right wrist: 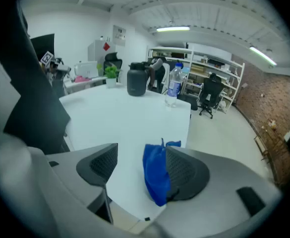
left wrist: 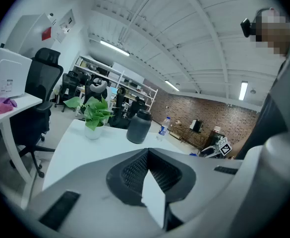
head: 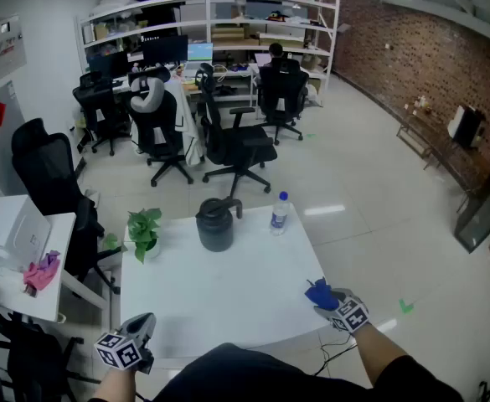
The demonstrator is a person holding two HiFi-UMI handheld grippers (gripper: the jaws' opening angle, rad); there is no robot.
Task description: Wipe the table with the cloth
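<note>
Black office chairs (head: 236,145) are standing at twelve o'clock before white shelving (head: 228,32), and a brick wall (head: 404,48) is running along two o'clock.

white table (head: 219,300) carries, along its far edge l to r, a small potted plant (head: 144,231), a dark lidded jug (head: 217,223) & a clear water bottle (head: 280,213), all upright & apart, while a white desk (head: 60,241) to its left holds a white box (head: 10,229) & a pink rag (head: 42,271).
</note>
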